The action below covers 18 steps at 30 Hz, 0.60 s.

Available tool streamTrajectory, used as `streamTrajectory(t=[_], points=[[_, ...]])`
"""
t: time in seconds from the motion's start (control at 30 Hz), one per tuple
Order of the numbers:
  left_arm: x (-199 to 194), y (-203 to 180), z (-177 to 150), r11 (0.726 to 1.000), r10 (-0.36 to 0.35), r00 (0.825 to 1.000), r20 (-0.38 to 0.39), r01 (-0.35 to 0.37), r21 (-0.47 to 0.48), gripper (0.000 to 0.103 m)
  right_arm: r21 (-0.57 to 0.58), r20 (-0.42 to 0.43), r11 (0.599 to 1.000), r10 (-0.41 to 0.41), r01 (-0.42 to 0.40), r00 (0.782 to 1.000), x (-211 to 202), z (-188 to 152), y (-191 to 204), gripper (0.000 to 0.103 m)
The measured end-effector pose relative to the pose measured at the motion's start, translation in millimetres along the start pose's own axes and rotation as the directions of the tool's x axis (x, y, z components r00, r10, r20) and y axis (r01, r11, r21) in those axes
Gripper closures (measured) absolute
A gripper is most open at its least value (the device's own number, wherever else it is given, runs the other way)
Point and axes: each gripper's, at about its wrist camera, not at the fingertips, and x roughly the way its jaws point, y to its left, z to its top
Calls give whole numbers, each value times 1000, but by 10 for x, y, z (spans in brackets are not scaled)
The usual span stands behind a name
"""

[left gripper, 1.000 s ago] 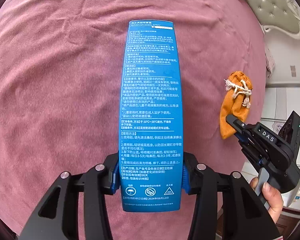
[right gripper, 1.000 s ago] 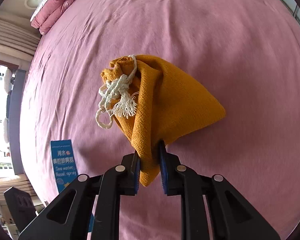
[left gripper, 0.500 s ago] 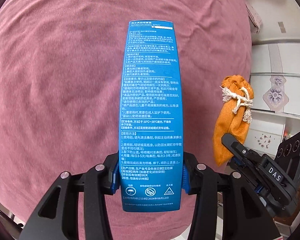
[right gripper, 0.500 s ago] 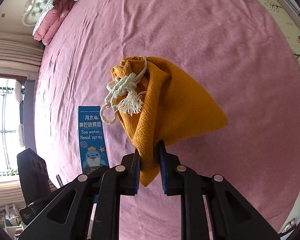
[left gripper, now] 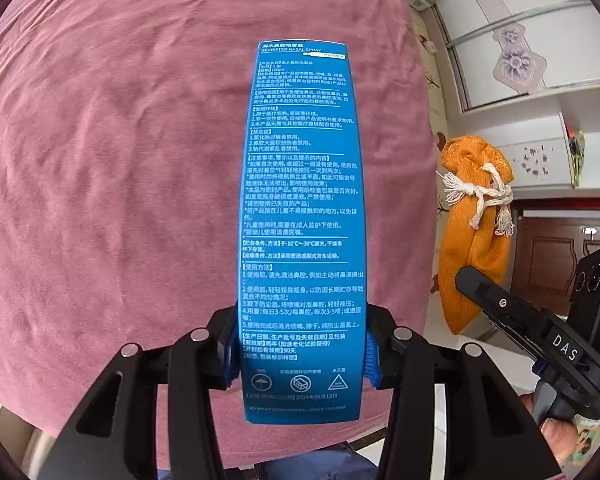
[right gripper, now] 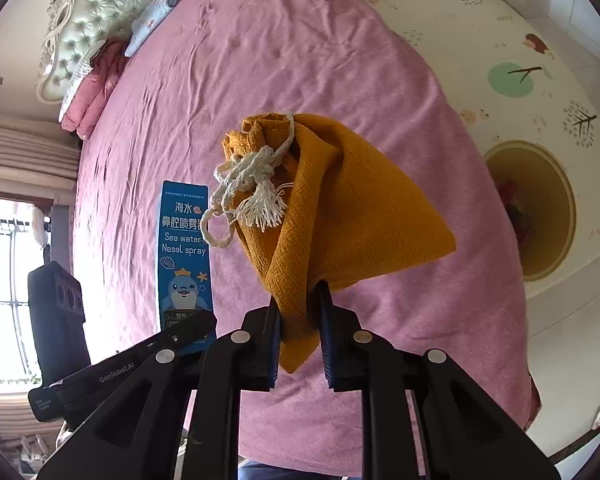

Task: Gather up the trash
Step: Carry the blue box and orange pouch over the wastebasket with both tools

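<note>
- My left gripper [left gripper: 300, 360] pinches the blue nasal spray box [left gripper: 302, 216] near its lower end; the box stands out straight ahead of the fingers, above the pink bed [left gripper: 120, 160].
- My right gripper [right gripper: 299, 332] is clamped on a bottom corner of the orange drawstring pouch [right gripper: 340, 208], which juts forward.
- A round bin [right gripper: 540, 208] sits on the floor to my right gripper's right, probably the drop point.
- I should keep both grips firm, swing over its mouth, then release low.
</note>
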Motion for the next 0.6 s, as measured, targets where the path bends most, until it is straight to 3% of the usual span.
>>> streamTrajectory(t=[0.27, 0.6], points=[[326, -992, -288, 983, 10, 997, -79, 4, 185, 57, 125, 77, 992, -29, 19, 997, -604, -285, -975, 86], [843, -1949, -407, 935, 38, 985, -171, 25, 353, 57, 254, 136, 967, -71, 34, 988, -1074, -336, -2008, 86]])
